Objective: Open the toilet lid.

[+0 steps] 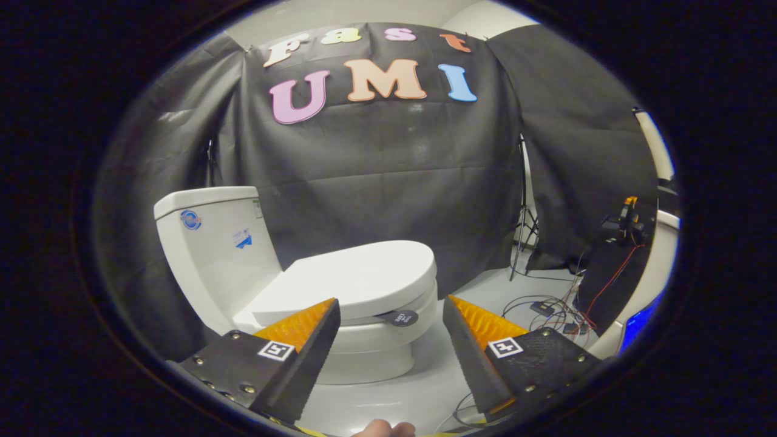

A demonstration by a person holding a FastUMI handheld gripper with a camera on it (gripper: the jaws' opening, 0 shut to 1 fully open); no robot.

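A white toilet (pixel 364 355) stands on the pale floor against the black cloth wall, its tank (pixel 212 249) at the back left. The lid (pixel 358 276) lies flat and closed over the seat. A small dark round tab (pixel 400 317) sticks out under the lid's front edge. My gripper (pixel 391 306) hangs open in front of the toilet, a short way off, touching nothing. The left finger (pixel 303 340) overlaps the lid's near corner in the view, and the tab sits just beyond the gap between the fingers.
Loose cables and small boxes (pixel 549 306) litter the floor to the right of the toilet. A light stand (pixel 523 224) rises by the wall behind them. A dark device with red wires (pixel 625 224) sits at the far right. Fingertips of a hand (pixel 383 430) show below the gripper.
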